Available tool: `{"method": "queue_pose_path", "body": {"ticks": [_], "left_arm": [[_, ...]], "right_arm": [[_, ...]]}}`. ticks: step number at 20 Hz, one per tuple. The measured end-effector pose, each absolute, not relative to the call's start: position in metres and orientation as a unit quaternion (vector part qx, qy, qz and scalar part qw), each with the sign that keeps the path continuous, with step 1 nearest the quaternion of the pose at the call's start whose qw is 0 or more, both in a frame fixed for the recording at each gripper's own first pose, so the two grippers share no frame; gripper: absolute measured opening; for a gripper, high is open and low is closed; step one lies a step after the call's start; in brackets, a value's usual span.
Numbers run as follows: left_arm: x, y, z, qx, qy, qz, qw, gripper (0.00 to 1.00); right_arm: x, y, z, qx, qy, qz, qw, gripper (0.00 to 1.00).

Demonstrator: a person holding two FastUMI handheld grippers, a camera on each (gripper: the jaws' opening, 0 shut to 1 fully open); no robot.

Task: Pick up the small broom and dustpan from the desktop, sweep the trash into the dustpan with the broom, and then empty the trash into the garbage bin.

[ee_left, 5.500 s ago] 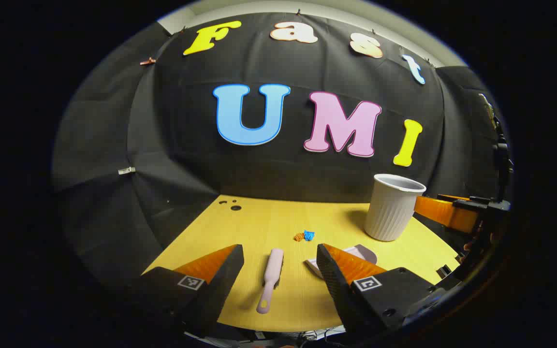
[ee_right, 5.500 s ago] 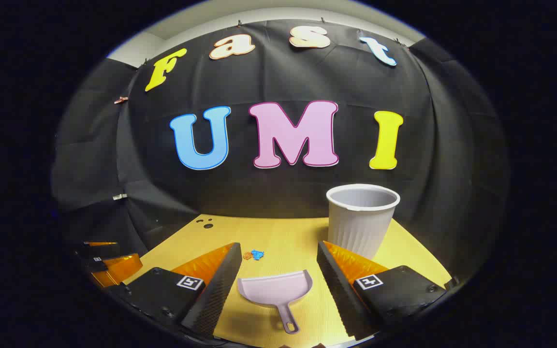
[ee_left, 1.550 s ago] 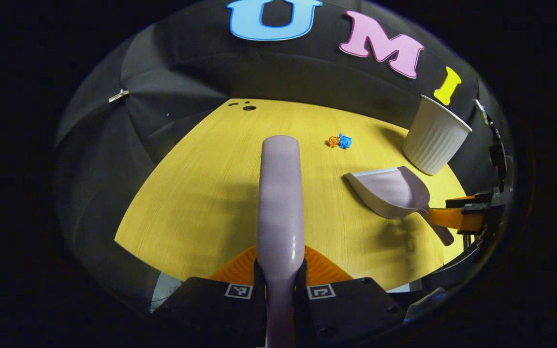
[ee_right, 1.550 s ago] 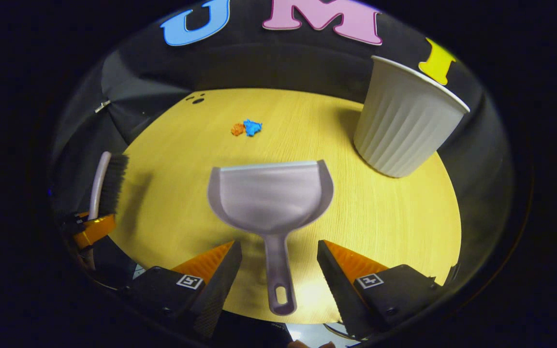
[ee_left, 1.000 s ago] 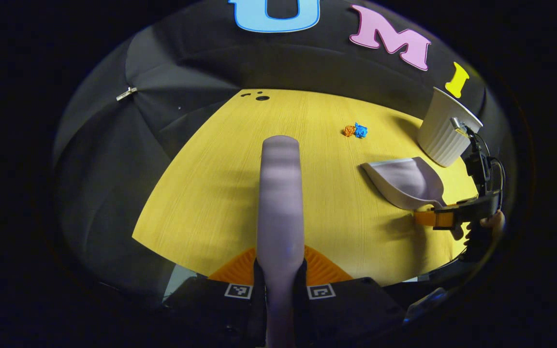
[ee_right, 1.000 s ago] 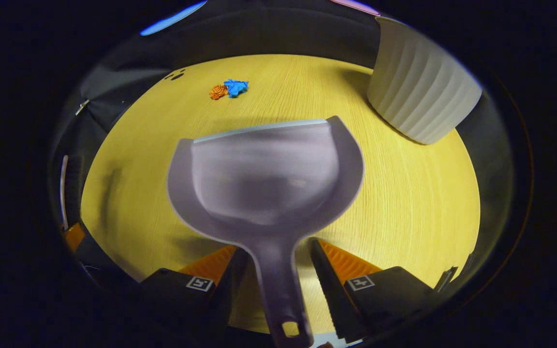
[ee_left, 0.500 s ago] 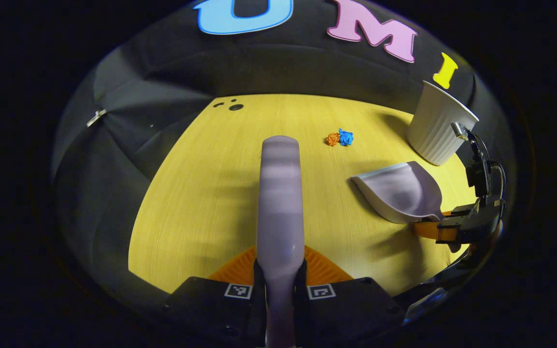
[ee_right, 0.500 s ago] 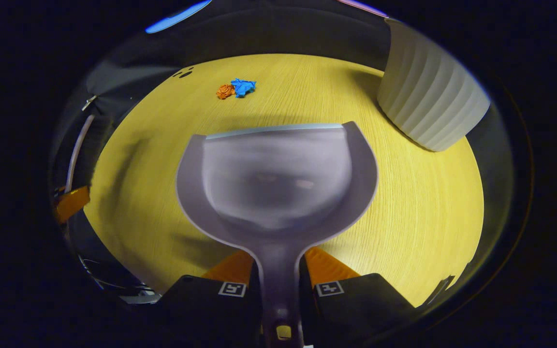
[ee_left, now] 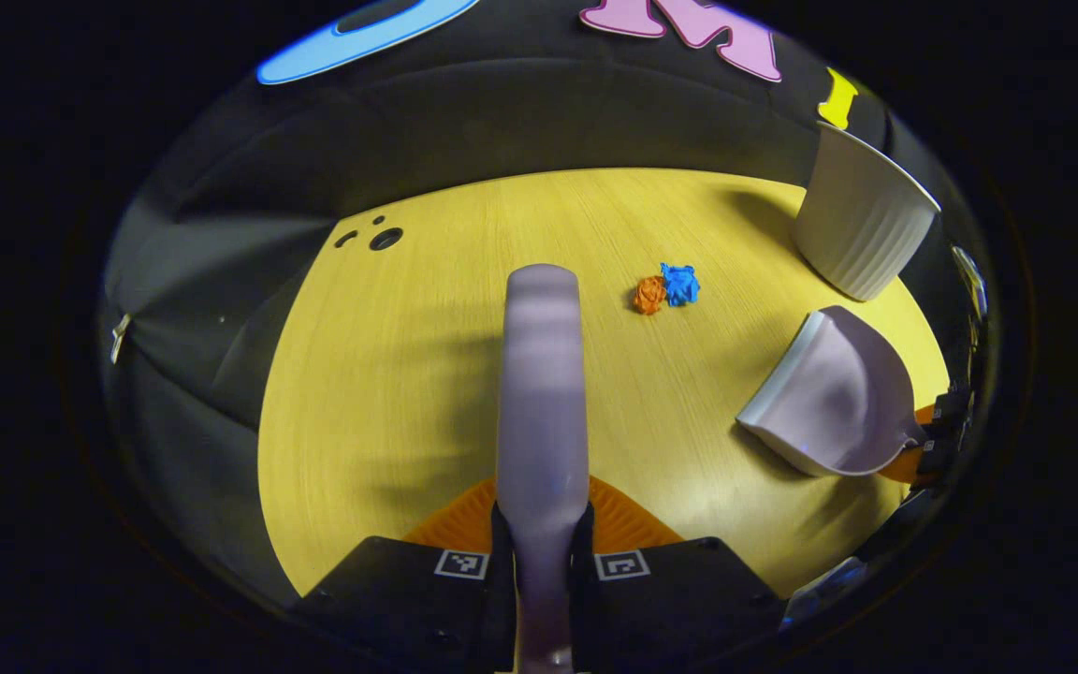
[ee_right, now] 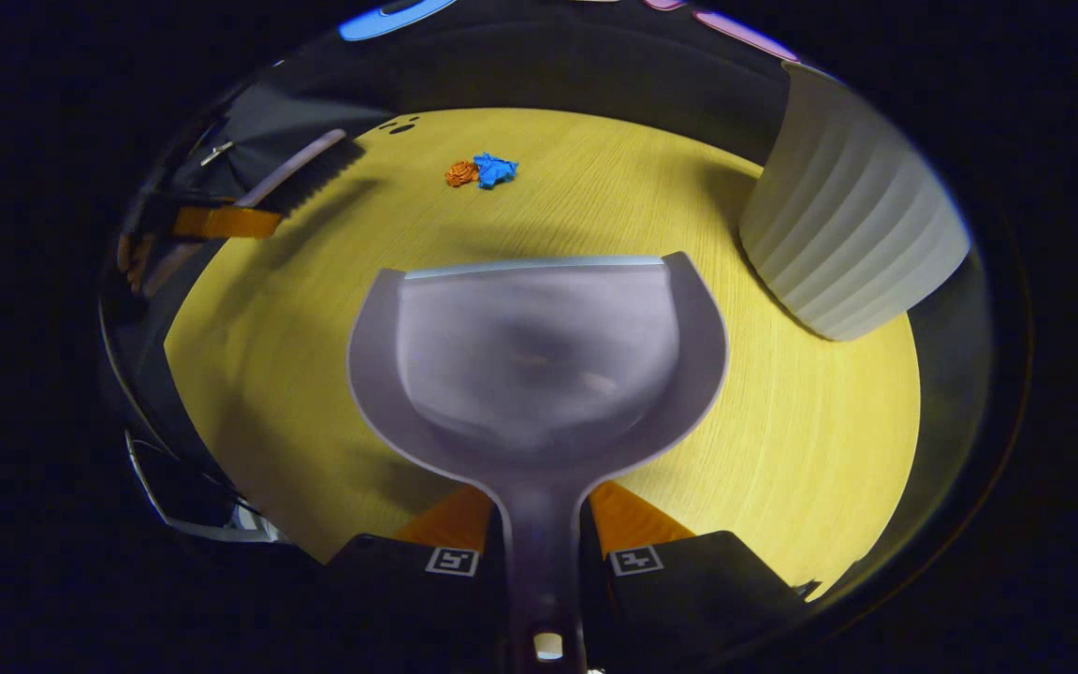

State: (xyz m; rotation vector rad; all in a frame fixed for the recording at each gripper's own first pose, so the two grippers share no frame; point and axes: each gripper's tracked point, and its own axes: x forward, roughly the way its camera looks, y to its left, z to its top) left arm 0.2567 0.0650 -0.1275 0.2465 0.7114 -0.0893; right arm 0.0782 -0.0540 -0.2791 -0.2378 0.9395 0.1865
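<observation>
My left gripper (ee_left: 542, 524) is shut on the handle of the small pale lilac broom (ee_left: 542, 374), which reaches forward over the yellow desktop (ee_left: 389, 374). An orange paper ball (ee_left: 648, 294) and a blue paper ball (ee_left: 680, 284) lie together just right of the broom's far end. My right gripper (ee_right: 542, 534) is shut on the handle of the lilac dustpan (ee_right: 539, 356), held above the desk with its mouth toward the trash (ee_right: 481, 171). In the left gripper view the dustpan (ee_left: 834, 393) hangs at the right. In the right gripper view the broom (ee_right: 300, 173) shows at far left.
A white ribbed garbage bin (ee_left: 862, 225) stands at the desk's far right corner; it appears close at the right in the right gripper view (ee_right: 852, 234). Small dark holes (ee_left: 380, 238) mark the far left of the desktop. Black cloth walls the desk behind and at left.
The right gripper closed on the dustpan handle and lifted the pan. Both tools have moved nearer the trash, and the dustpan's mouth has turned toward it.
</observation>
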Motion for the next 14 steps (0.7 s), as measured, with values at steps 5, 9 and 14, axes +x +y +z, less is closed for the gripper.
{"method": "queue_pose_path", "body": {"ticks": [5,9,14], "left_arm": [[0.320,0.047,-0.123,0.172,0.364,-0.076,0.912,0.27],[0.368,0.025,-0.119,0.254,0.361,-0.124,0.889,0.27],[0.402,-0.004,-0.120,0.349,0.357,-0.193,0.844,0.27]], "right_arm": [[0.084,-0.067,-0.260,-0.136,0.446,0.114,0.878,0.40],[0.082,-0.070,-0.258,-0.141,0.452,0.136,0.870,0.36],[0.078,-0.071,-0.270,-0.170,0.463,0.157,0.855,0.35]]}}
